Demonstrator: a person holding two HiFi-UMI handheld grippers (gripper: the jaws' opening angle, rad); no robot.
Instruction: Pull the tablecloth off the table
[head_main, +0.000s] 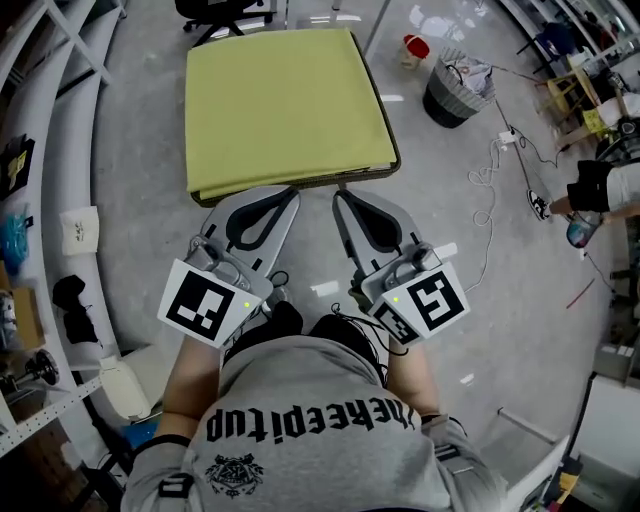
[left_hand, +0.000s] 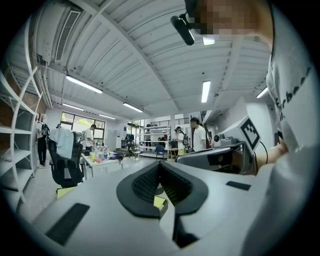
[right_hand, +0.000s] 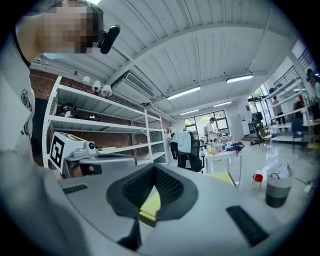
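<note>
Meeting tablecloth (head_main: 285, 105) near edge, left tongs (head_main: 291, 191) and right tongs (head_main: 338, 194) pressed together; whether pinching it unclear.

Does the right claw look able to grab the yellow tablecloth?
Probably yes: the right claw is by the tablecloth edge, nothing between them, though its shut jaws must open first.

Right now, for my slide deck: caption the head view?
Left gripper and right gripper, both shut, point at the near edge of a yellow-green fabric tablecloth covering a square table.
</note>
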